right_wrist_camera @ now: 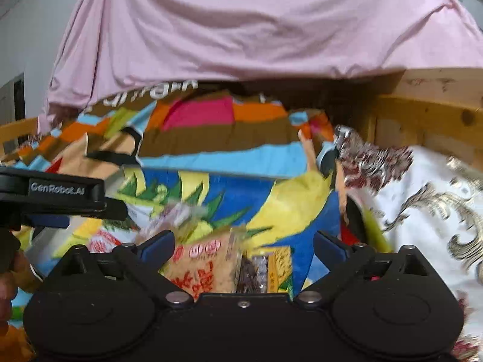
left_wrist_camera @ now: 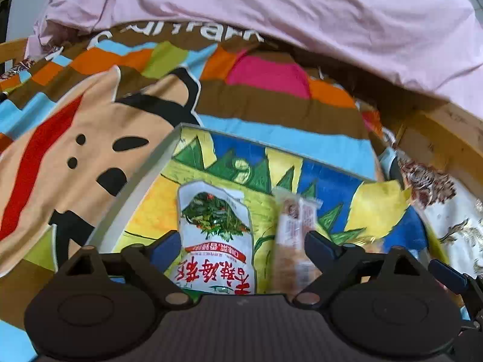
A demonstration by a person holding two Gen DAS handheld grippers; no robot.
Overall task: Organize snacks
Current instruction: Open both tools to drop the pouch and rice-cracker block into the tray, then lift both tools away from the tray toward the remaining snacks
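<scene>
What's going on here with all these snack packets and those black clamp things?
A person is sorting snacks with two hand-held grippers. The left gripper hangs open over a white pickled-vegetable packet and a blurred pale snack packet, both lying in a colourful box lid. The right gripper is open too, above a tan snack packet.

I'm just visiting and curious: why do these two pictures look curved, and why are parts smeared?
Both views bulge because of the fisheye lens, and the corners go black. Left wrist view: the white packet reads sharp, while the orange packet beside it is streaked. Right wrist view: more smeared overall, the snack packets and patterned cloth blurred, yet the pink sheet stays clear. Lighting is soft, without glare.
</scene>
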